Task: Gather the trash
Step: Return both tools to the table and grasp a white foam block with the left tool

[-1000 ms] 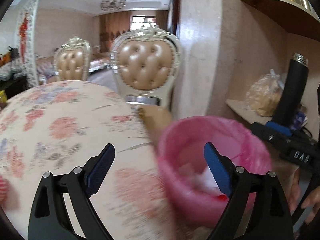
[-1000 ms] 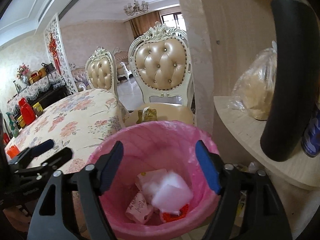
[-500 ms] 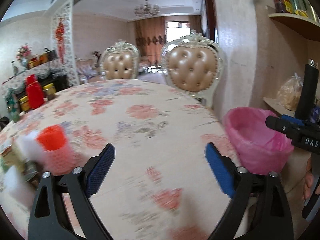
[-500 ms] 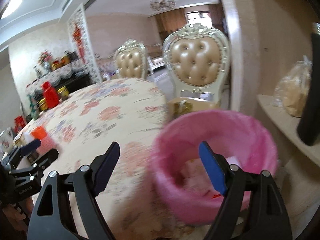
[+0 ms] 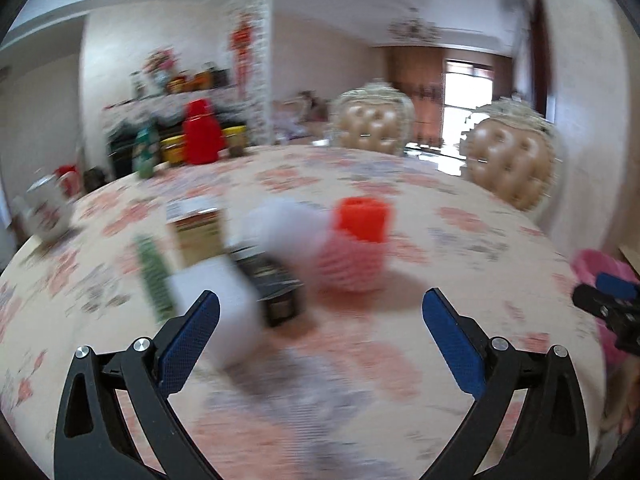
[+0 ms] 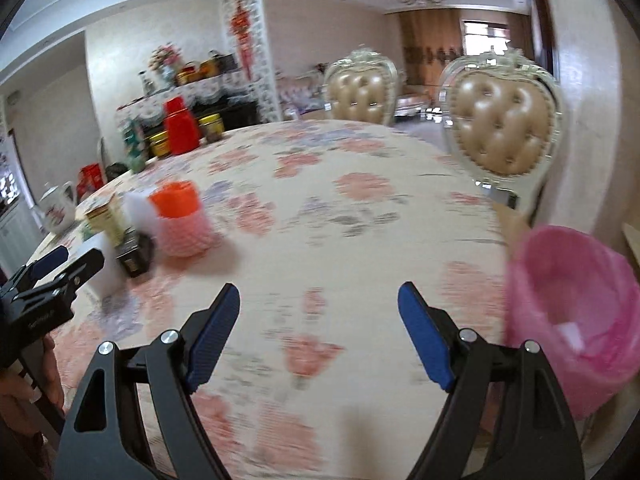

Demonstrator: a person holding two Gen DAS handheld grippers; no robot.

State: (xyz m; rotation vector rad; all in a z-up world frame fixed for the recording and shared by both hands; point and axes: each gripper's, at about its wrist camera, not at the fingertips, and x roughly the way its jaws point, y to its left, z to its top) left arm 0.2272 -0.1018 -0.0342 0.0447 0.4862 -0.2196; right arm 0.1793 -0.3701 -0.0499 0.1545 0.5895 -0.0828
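A small heap of trash [image 5: 280, 248] lies on a round table covered with a flowered cloth [image 5: 460, 216]. In the left wrist view the heap fills the middle of the frame, slightly left of centre. It holds an orange-red cup [image 5: 362, 220] standing in a pink foam net sleeve [image 5: 352, 264], a white crumpled wad [image 5: 280, 228] beside it, a dark little box [image 5: 272, 280], a white packet [image 5: 224, 304] and a green wrapper [image 5: 154, 276]. Motion blur hides finer detail. The long pieces seem to run from the lower left up toward the centre, but that is uncertain.

The left gripper [image 5: 320, 334] sits at the bottom of that view, pointing up the frame toward the heap. Its jaws are opening, spread very wide, with nothing between them. The white packet lies just above its left finger; whether they touch I cannot tell.

In the right wrist view the same heap [image 6: 160, 220] sits at middle left, well apart from the right gripper [image 6: 318, 330], which also stands wide and empty over bare cloth at the bottom. The left gripper [image 6: 56, 264] shows at the left edge there, close to the heap, so the left hand is judged nearer. A bin lined with a pink bag [image 6: 572, 304] stands at the right edge, beside the table.
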